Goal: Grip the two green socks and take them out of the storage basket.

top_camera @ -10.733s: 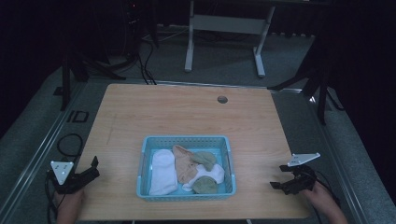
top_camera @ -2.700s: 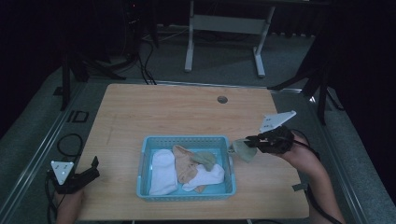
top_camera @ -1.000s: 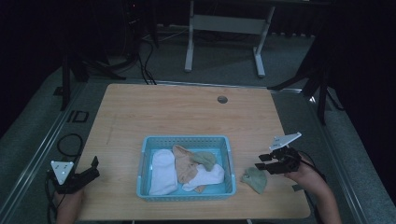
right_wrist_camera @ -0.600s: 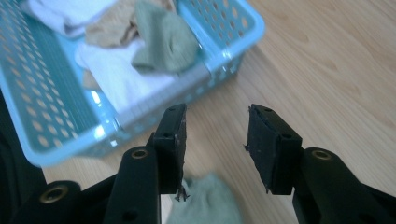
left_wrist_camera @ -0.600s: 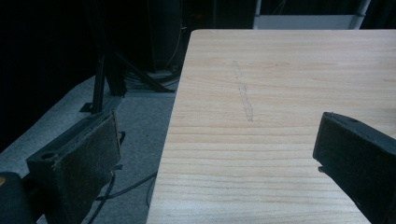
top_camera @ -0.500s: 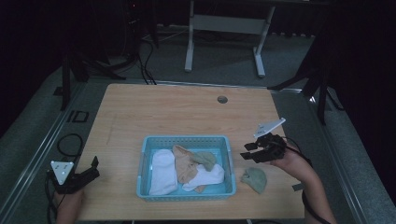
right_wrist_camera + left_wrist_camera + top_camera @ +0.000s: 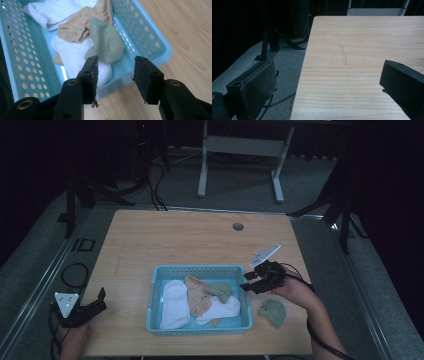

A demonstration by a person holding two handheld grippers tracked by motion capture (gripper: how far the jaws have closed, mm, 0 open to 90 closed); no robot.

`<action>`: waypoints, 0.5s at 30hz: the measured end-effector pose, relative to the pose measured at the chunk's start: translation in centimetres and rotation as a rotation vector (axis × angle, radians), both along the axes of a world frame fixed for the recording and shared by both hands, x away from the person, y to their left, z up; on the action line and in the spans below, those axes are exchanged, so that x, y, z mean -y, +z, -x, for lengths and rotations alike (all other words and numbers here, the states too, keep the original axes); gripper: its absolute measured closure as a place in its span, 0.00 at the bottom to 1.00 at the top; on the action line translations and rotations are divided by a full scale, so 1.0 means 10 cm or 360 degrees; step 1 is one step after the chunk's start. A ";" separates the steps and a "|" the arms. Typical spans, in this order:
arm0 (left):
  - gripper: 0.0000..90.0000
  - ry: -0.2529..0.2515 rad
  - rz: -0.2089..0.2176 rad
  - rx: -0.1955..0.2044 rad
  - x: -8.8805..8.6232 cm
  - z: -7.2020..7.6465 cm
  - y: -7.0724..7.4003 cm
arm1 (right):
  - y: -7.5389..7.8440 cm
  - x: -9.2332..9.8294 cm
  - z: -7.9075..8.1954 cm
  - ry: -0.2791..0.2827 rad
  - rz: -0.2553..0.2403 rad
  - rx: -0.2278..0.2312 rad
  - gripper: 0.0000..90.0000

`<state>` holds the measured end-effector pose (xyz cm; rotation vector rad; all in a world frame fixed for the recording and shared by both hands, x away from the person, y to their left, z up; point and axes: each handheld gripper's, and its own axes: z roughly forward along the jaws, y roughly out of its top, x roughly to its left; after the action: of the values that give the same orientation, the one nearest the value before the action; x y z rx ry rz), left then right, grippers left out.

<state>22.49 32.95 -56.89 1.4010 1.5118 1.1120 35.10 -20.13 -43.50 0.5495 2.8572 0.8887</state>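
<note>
Green socks are found in two places: one green sock (image 7: 273, 312) lies flat on the wooden table (image 7: 190, 240), just beside the right wall of the blue basket (image 7: 199, 270) and near the front edge, while a second green sock (image 7: 106, 41) lies inside the basket, draped over a tan sock (image 7: 80, 26) and a white sock (image 7: 75, 56). A further white sock (image 7: 174, 304) is laid along the left side of the basket. The right gripper (image 7: 248, 284) is held above the basket's right rim, pointed toward the heap inside, with the loose green sock on the table just below the hand that carries it. Its jaws have just been opening; in the right gripper view they are seen partly apart with nothing between the pads, and the green sock in the basket is framed just beyond their tips, untouched. The left gripper (image 7: 100, 301) is held low at the front left corner of the table, well apart from the basket. In the left gripper view its jaws are spread wide, with bare tabletop and floor between them and nothing gripped. A small round hole (image 7: 238, 226) is set in the far part of the tabletop.
</note>
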 end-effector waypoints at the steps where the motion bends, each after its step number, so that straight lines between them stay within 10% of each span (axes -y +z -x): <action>1: 0.00 -0.0001 0.0000 -0.0001 0.00 0.00 0.00 | -0.01 -0.03 0.00 0.0004 0.0004 -0.0003 0.59; 15: 0.00 -0.0004 0.0003 0.0001 0.00 0.00 0.00 | -0.22 -0.45 -0.09 0.0134 0.0088 -0.0061 0.58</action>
<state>22.49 32.98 -56.89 1.4009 1.5099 1.1093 36.02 -15.68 -45.72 0.4483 2.9489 0.8173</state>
